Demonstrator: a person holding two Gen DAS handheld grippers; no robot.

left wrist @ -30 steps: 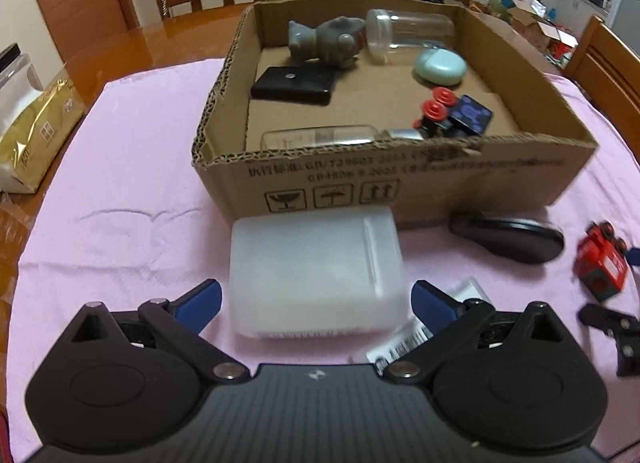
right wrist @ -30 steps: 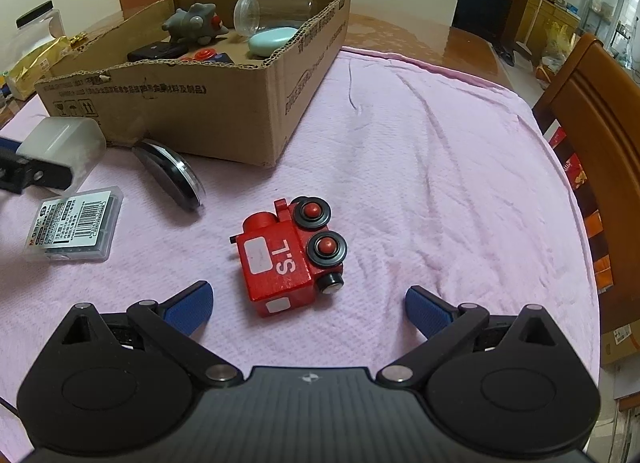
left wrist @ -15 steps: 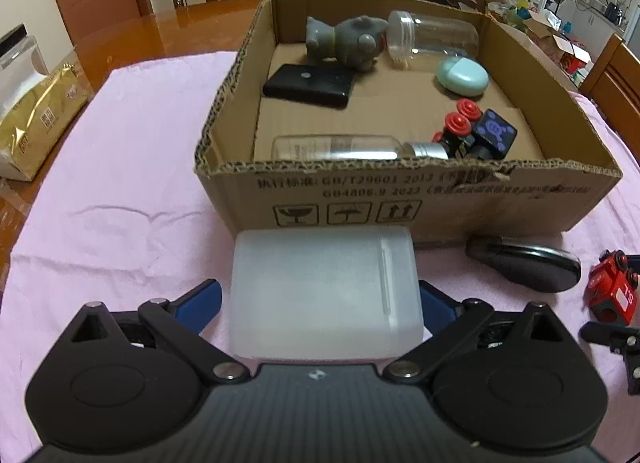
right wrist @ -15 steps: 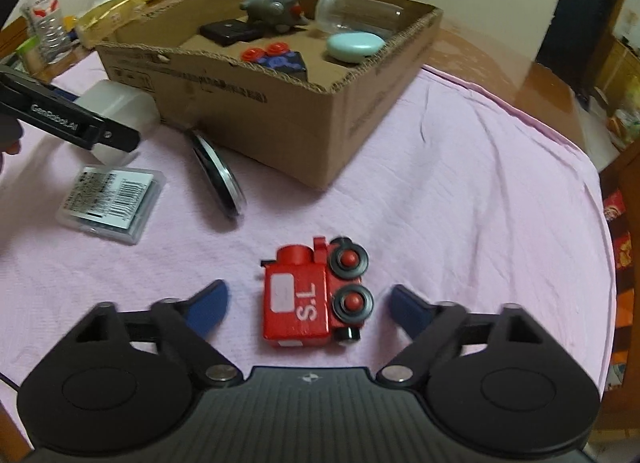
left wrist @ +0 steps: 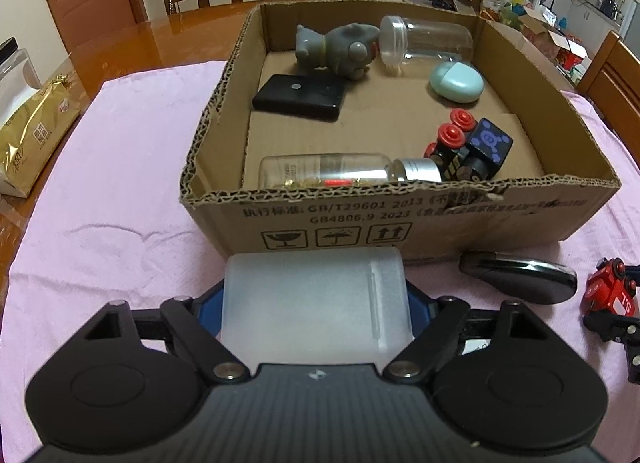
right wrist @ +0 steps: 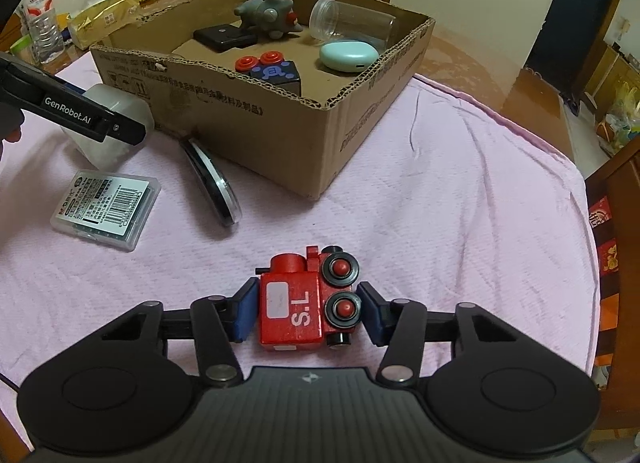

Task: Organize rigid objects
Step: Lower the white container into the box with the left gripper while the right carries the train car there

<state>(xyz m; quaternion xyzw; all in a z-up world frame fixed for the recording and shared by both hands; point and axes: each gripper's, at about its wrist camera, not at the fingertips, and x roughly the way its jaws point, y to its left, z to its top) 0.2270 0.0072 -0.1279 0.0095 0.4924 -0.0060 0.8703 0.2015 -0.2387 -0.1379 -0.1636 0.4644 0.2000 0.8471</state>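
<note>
Pink cloth (right wrist: 460,191) | left gripper (left wrist: 316,303) clamps white container (left wrist: 316,299) | right gripper (right wrist: 306,309) clamps red train (right wrist: 308,299)

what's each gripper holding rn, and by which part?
Left gripper: translucent white plastic box, jaws on its two short sides. Right gripper: red toy train, jaws on its rear end and wheeled front.

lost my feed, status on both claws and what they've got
Left claw shut on white plastic box, at the cardboard box front wall. Right claw closed around red toy train on the pink cloth. Nothing blocking.
</note>
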